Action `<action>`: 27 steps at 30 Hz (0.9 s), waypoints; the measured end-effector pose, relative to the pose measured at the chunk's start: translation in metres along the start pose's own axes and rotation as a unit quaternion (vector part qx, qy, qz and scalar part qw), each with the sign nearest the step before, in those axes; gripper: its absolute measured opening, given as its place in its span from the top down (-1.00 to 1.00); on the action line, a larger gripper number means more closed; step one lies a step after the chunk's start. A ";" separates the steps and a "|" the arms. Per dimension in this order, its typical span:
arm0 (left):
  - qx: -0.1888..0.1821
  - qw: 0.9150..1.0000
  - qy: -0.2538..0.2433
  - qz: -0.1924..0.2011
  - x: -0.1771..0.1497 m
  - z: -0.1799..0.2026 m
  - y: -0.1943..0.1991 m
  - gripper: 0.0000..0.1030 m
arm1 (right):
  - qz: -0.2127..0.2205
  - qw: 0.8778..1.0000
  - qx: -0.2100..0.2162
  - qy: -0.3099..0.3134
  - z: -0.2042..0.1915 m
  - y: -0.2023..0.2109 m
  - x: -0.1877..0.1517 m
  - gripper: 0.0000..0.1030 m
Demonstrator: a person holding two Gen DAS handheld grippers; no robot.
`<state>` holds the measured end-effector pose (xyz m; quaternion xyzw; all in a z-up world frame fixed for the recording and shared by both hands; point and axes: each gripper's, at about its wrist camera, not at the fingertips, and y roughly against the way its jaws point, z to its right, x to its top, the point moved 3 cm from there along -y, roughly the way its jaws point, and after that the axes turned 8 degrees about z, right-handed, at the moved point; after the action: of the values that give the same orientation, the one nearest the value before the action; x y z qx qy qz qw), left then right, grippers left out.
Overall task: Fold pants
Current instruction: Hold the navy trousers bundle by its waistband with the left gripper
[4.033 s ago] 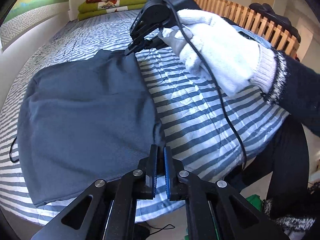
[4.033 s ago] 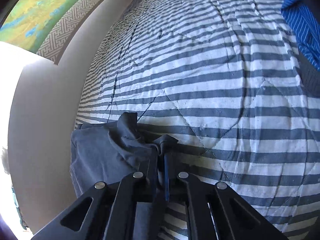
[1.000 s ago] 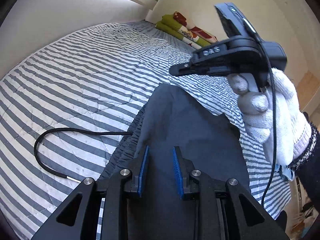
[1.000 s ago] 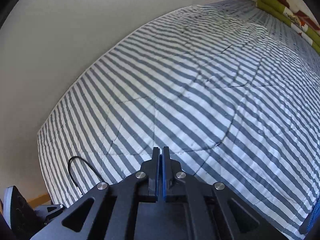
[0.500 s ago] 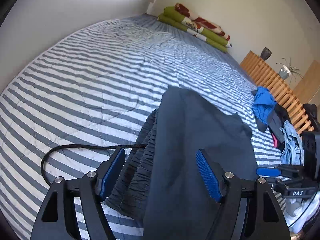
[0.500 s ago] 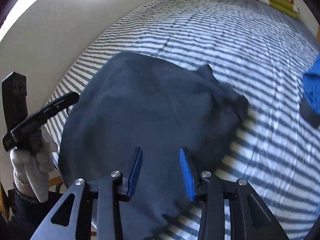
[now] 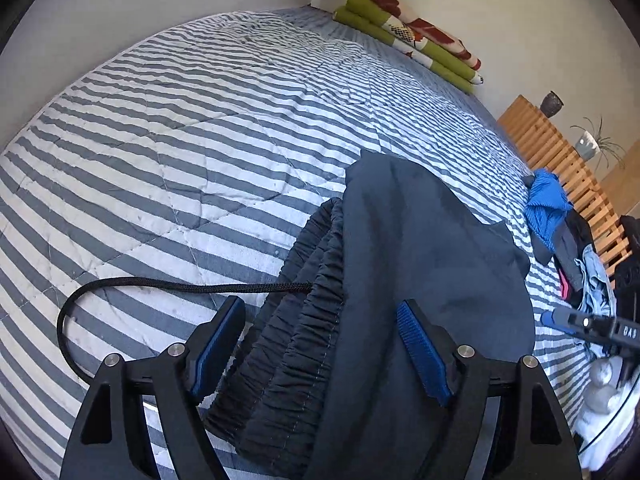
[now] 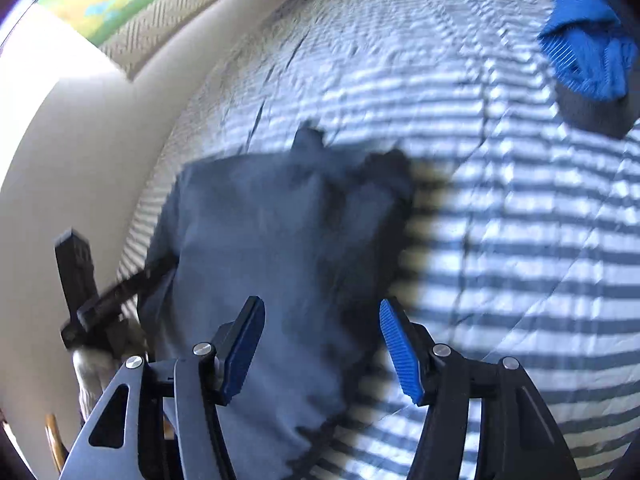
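Note:
Dark grey pants (image 7: 420, 240) lie folded on the striped bed cover (image 7: 180, 140), the gathered waistband (image 7: 304, 320) toward me and a black drawstring (image 7: 160, 282) trailing left. My left gripper (image 7: 316, 308) hovers over the waistband; its jaws are opening wide and the pads touch no cloth. My right gripper (image 8: 320, 306) hangs over the pants (image 8: 280, 220) near their right edge, in a blurred picture. Its jaws are opening too, with the cloth below them and nothing gripped. A white-gloved hand (image 8: 96, 360) holds the left gripper at the left.
Folded green and red blankets (image 7: 408, 36) lie at the bed's far end. A wooden slatted bench (image 7: 560, 152) with pots runs along the right, and a pile of clothes with a blue garment (image 7: 546, 200) lies beside it. A pale wall (image 8: 80, 160) borders the bed.
Both pairs of jaws have spread from nearly shut to wide. The right gripper has swung and rolled from over bare bed cover to over the pants. The left has edged toward the waistband.

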<state>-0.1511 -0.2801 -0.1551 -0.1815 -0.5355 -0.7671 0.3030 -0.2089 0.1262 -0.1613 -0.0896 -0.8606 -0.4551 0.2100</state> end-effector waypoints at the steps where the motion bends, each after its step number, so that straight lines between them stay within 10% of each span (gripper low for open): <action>1: 0.000 1.000 0.006 -0.004 -0.001 -0.002 -0.002 -0.58 | -0.002 1.000 0.006 -0.007 0.003 -0.003 0.010 -0.02; 5: -0.003 1.000 0.006 -0.012 -0.004 -0.002 -0.008 -0.58 | -0.018 1.000 0.008 0.008 0.000 -0.035 0.041 0.27; 9: -0.006 1.000 0.006 -0.016 -0.002 -0.004 -0.008 -0.58 | 0.004 0.994 -0.112 -0.012 0.027 -0.064 0.072 0.32; 14: -0.006 1.000 -0.005 -0.016 -0.001 -0.003 -0.006 -0.58 | 0.012 0.996 -0.045 -0.082 0.044 -0.011 0.061 0.26; 21: 0.000 1.000 0.004 -0.015 -0.002 -0.002 -0.006 -0.58 | -0.051 0.998 -0.017 0.037 -0.019 0.044 -0.070 0.26; 25: 0.000 1.000 0.011 -0.014 -0.005 -0.004 -0.003 -0.58 | -0.142 0.985 -0.027 0.092 -0.030 0.038 -0.176 0.25; 27: 0.000 1.000 0.014 -0.013 -0.004 -0.005 -0.002 -0.58 | -0.117 0.975 -0.054 0.182 -0.050 0.047 -0.202 0.25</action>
<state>-0.1495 -0.2833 -0.1608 -0.1635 -0.5335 -0.7736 0.3002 0.0020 0.1190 -0.1904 0.0851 -0.7867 -0.5308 0.3034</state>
